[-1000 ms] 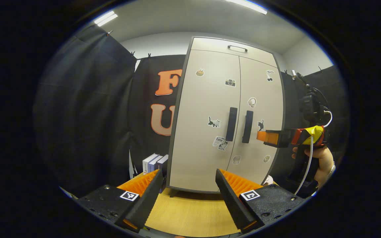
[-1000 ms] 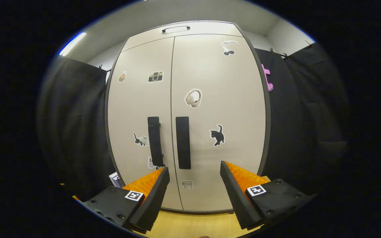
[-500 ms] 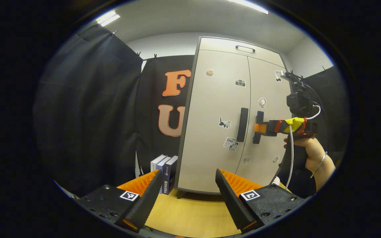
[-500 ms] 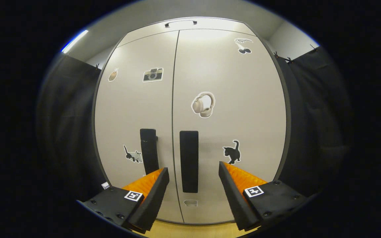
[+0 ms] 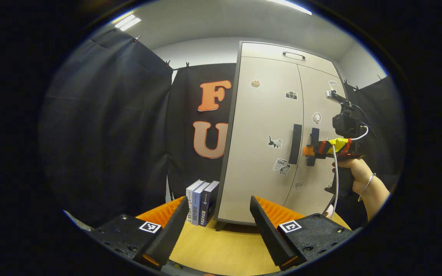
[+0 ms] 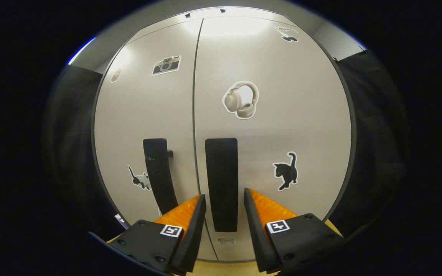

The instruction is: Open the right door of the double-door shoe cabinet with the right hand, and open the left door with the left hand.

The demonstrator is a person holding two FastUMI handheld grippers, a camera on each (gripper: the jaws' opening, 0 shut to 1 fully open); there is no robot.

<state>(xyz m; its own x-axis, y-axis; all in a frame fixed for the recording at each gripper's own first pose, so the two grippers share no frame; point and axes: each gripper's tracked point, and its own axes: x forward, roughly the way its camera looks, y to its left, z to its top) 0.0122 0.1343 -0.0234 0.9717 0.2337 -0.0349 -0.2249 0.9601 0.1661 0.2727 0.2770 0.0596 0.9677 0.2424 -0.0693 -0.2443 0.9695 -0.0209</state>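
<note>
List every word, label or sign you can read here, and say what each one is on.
"Love": on a sticker low on the left door of the shoe cabinet, in the left gripper view.
Book spines beside the cabinet: printed, too small to read.
Square coded tags on the gripper bodies: patterns, no words.
The other stickers, such as the headphones and black cat: pictures only.

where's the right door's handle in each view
left gripper view: the right door handle is a dark vertical bar right of centre, just right of the door seam, with the right gripper at it.
right gripper view: the handle stands low at centre, running down between that gripper's two fingers.
shared landmark: the headphones sticker above the handle on the same door.
</note>
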